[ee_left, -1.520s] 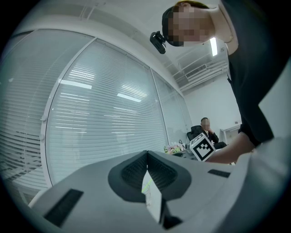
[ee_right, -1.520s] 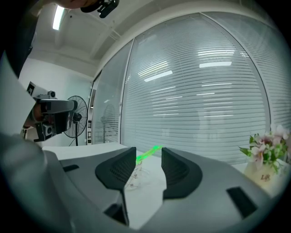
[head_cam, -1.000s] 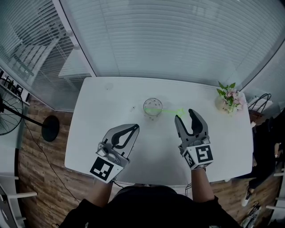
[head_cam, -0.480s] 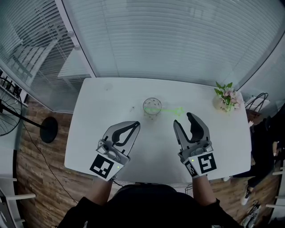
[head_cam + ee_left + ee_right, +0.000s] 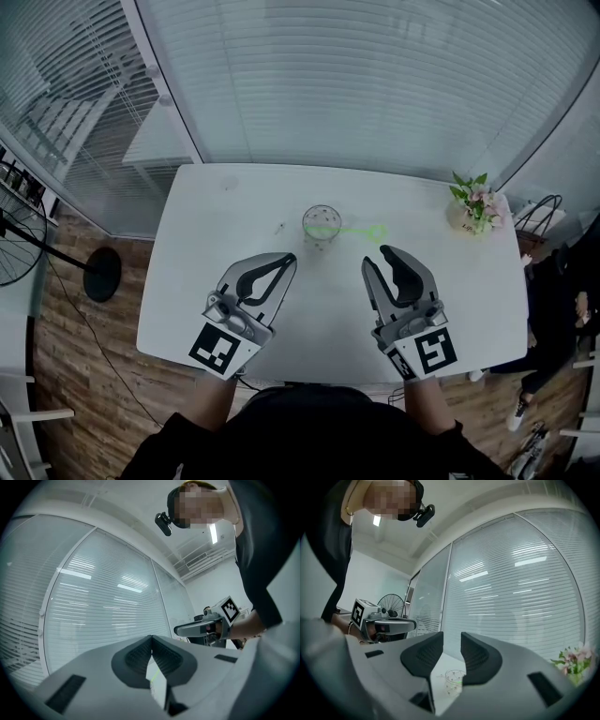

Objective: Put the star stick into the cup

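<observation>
A clear glass cup [image 5: 322, 225] stands mid-table. The green star stick [image 5: 354, 230] has one end at the cup, and its star [image 5: 375, 231] points out to the right. My left gripper [image 5: 284, 262] hovers near and left of the cup, jaws shut with nothing held. My right gripper [image 5: 378, 259] hovers near and right of the cup, just short of the star. Its jaws are closing with nothing between them. In the right gripper view the cup [image 5: 453, 681] shows far beyond the gap of the right gripper [image 5: 451, 645]. In the left gripper view the left gripper [image 5: 151, 640] has its tips together.
The white table [image 5: 216, 244] ends at a front edge under my hands. A small pot of pink flowers [image 5: 476, 208] stands at the table's back right corner. A floor fan [image 5: 19, 239] stands off to the left. Window blinds run behind the table.
My right gripper has drawn back toward me and a little left, and its jaws have narrowed. The left gripper has barely shifted. The cup and stick stay put.
</observation>
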### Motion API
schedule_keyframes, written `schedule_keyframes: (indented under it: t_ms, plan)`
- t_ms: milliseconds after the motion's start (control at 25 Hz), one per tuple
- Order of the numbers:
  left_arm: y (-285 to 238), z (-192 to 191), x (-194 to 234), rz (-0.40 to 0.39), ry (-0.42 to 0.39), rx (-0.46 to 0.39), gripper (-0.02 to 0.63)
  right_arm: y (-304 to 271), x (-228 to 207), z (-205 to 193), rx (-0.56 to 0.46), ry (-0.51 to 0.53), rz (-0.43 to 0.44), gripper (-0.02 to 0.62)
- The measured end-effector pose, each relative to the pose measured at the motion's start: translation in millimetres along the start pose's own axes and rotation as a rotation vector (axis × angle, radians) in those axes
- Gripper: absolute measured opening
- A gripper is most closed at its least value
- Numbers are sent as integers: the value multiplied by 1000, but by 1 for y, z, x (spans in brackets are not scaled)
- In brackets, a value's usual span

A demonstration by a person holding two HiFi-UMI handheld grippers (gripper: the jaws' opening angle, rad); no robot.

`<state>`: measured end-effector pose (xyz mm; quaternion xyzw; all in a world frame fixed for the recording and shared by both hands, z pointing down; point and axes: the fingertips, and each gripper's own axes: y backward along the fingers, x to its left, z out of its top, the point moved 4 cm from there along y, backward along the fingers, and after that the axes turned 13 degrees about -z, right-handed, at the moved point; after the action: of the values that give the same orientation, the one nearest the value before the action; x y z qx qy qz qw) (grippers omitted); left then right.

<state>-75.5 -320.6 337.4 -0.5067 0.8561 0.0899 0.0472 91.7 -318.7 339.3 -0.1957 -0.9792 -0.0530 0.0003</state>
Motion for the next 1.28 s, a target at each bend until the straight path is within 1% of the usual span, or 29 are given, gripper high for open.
schedule_keyframes:
  t_ms: [120, 320, 440, 720, 1280]
  plan:
    - [1, 4, -1, 0, -4, -8, 12, 2, 1, 0, 2, -1, 1, 94]
    - [3, 6, -2, 6, -3, -17, 12, 4, 4, 1, -3, -27, 1, 25]
    - [4, 6, -2, 8, -3, -16, 12, 3, 8, 1, -2, -29, 14, 8]
    - [6, 7, -7, 17, 0, -24, 12, 8, 10, 4, -13, -40, 29, 6]
    - [8, 10, -10, 26, -6, -28, 12, 11, 8, 8, -32, -10, 11, 5]
